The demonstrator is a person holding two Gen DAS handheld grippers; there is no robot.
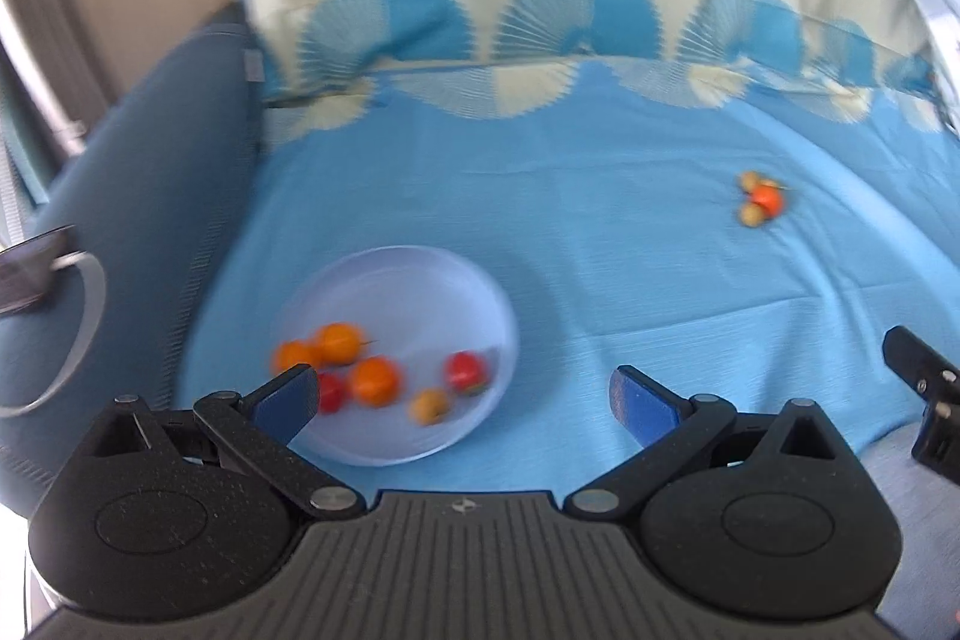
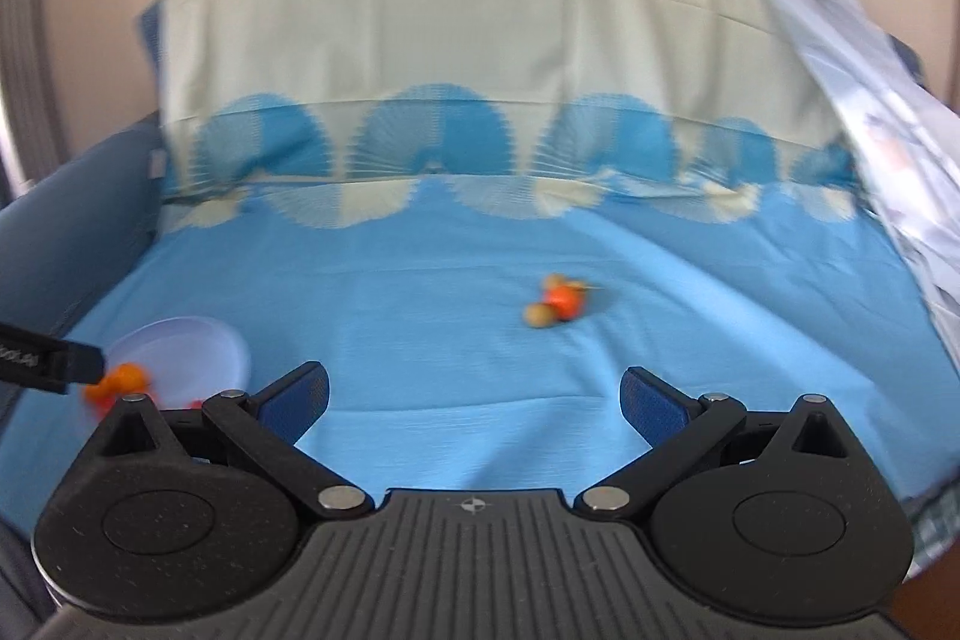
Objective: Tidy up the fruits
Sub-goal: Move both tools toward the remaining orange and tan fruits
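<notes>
On plate [image 1: 420, 274]: six fruits [image 1: 375, 381] | beside: three loose fruits [image 1: 762, 199] | both tongs [image 1: 462, 394] [image 2: 474, 397] agape, empty

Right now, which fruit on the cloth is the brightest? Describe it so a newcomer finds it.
Start at the blue cloth, away from the plate. A small cluster lies loose there. The orange-red fruit is its one vivid piece, with dull tan ones beside it.

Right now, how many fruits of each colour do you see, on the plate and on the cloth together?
Orange: 4 (3 on the plate, e.g.; 1 on the cloth at)
Red: 2
Yellow-tan: 3 (1 on the plate; 2 on the cloth)
Total: 9
</notes>
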